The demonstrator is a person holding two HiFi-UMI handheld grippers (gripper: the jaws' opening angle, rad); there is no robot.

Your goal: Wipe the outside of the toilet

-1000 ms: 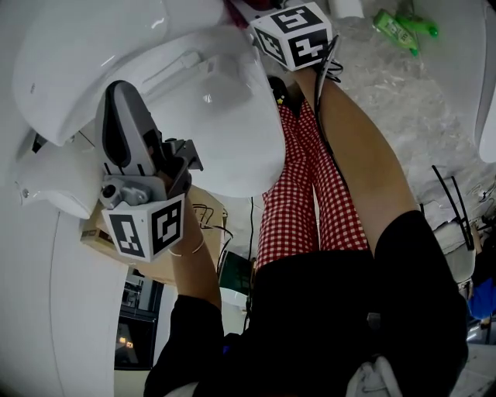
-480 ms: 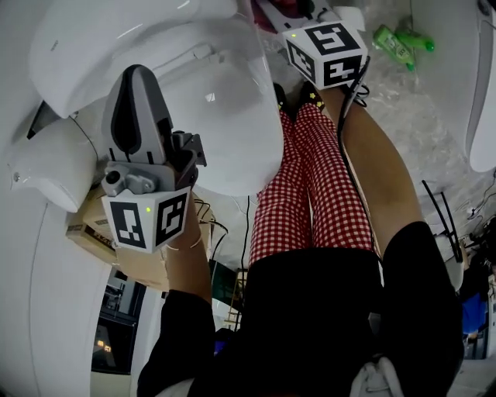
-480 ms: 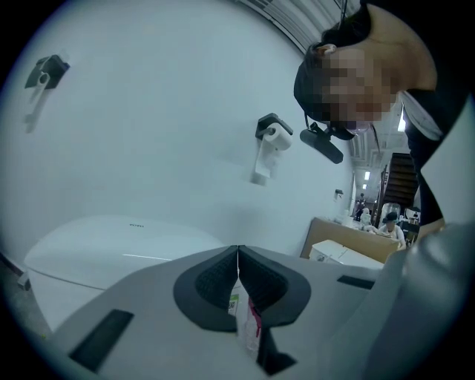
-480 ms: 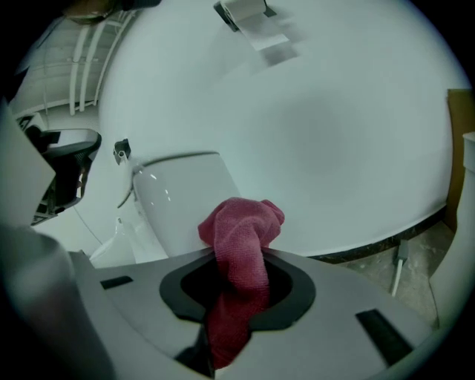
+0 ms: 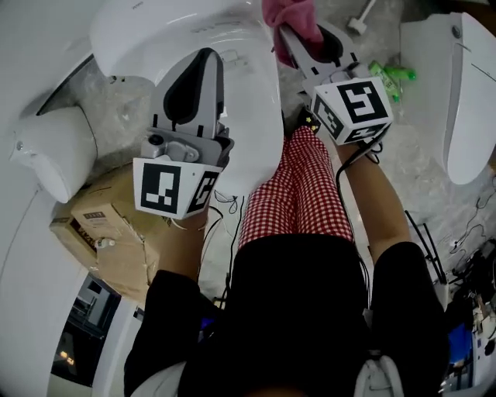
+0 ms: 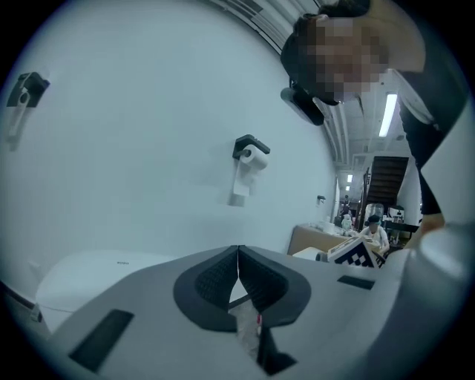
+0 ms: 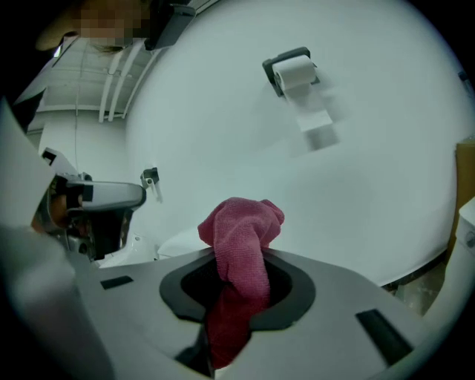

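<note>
The white toilet [image 5: 240,116] stands at the top middle of the head view with its lid down. My left gripper [image 5: 206,56] is above the lid and shut, with nothing between its jaws [image 6: 237,257]. By the toilet's right edge my right gripper [image 5: 293,31] is shut on a pink cloth [image 5: 288,17]. In the right gripper view the pink cloth [image 7: 241,241] bunches up out of the jaws, and the left gripper [image 7: 96,197] shows at the left. The person's legs in red check trousers [image 5: 298,194] stand just before the bowl.
A second white toilet [image 5: 457,93] stands at the right, with green bottles [image 5: 391,76] on the floor beside it. A cardboard box [image 5: 108,233] and a white part [image 5: 54,159] lie at the left. A toilet-paper holder [image 7: 293,73] hangs on the white wall.
The head view has swung round. Both grippers now reach further over the toilet. The left one has moved right onto the lid, and the pink cloth in the right one has come into view.
</note>
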